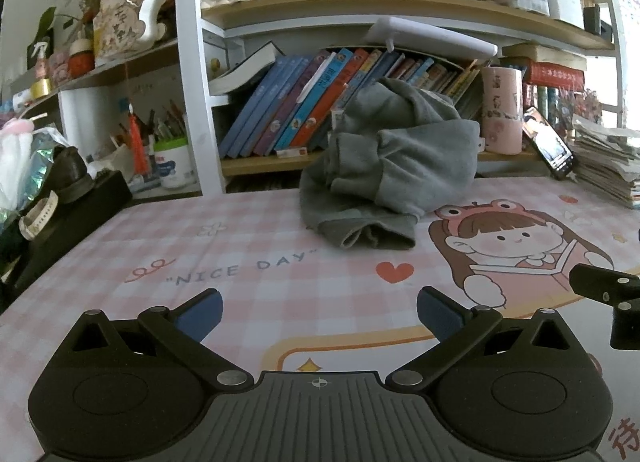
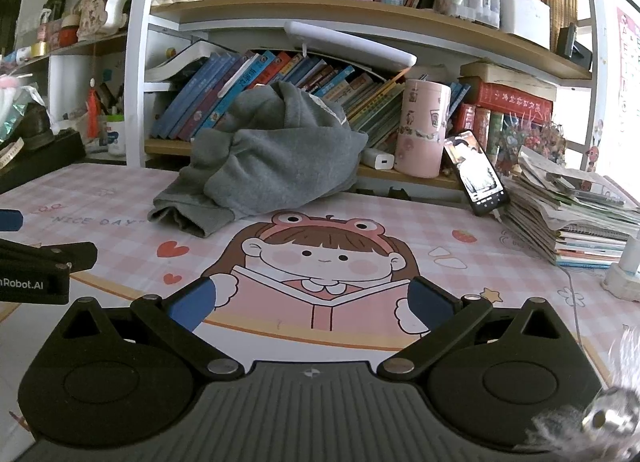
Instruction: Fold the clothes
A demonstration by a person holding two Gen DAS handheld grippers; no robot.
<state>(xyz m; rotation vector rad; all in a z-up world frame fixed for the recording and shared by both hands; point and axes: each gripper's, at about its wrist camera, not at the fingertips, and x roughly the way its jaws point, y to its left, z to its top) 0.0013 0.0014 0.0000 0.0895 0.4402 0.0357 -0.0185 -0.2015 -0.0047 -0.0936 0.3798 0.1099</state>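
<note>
**Grey garment heaped at the back, both grippers empty and short of it**

Your left gripper [image 1: 319, 316] stands fully spread, blue pads wide apart, nothing between them. Your right gripper [image 2: 312, 304] is the same: released, empty. Both hover over the pink checked mat on the surface [image 1: 248, 229], near its front edge, side by side.

The grey garment [image 1: 384, 165] is unfolded, a crumpled mound at the far side of the surface, its top leaning against the row of books [image 1: 296, 101] on the lower shelf. One cuffed end [image 1: 376, 236], a sleeve or a leg, I cannot tell which, trails forward onto the mat toward you, near the "NICE DAY" lettering.

The relation that matters:
- From your left gripper the heap lies straight ahead and slightly to the right, with the cuffed end the closest part.
- From your right gripper the heap [image 2: 276, 153] lies ahead and off to the left; the cuff [image 2: 188, 217] is further left again.
- Judged from both views, your left gripper is the better lined up with the cuff; neither is close yet.
- The heap has no clear long axis as it lies; only the trailing piece points roughly forward, toward the front edge.

Judgement: folding has not begun. You will likely need to draw the garment clear of the books and spread it flat first. Mind the pink cup [image 2: 422, 125] and propped phone [image 2: 476, 173] just right of the heap.
</note>
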